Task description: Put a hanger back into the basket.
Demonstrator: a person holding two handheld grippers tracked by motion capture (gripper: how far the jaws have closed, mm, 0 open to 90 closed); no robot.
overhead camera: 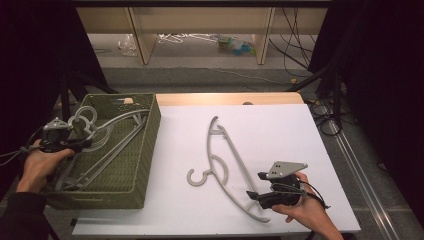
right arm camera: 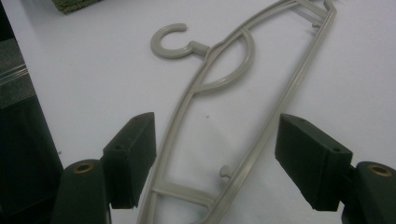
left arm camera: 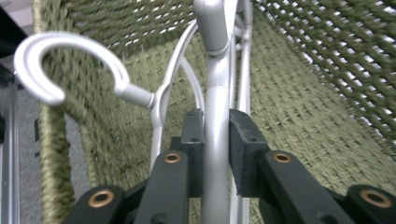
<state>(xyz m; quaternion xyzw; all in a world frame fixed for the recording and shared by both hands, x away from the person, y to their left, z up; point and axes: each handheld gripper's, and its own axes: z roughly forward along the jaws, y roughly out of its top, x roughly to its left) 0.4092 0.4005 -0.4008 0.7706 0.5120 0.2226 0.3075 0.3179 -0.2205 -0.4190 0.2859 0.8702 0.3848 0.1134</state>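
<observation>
A light grey plastic hanger lies flat on the white table, hook toward the left. My right gripper stands open at its near end; in the right gripper view the hanger runs between the spread jaws of that gripper, untouched. At the left a green woven basket holds several silver-grey hangers. My left gripper is over the basket's left side. In the left gripper view this gripper is shut on the bar of a hanger, whose hook curls to the left.
The white table top has bare room to the right of the flat hanger. Cables lie on the floor past the table's right edge. A wooden shelf frame stands beyond the far edge.
</observation>
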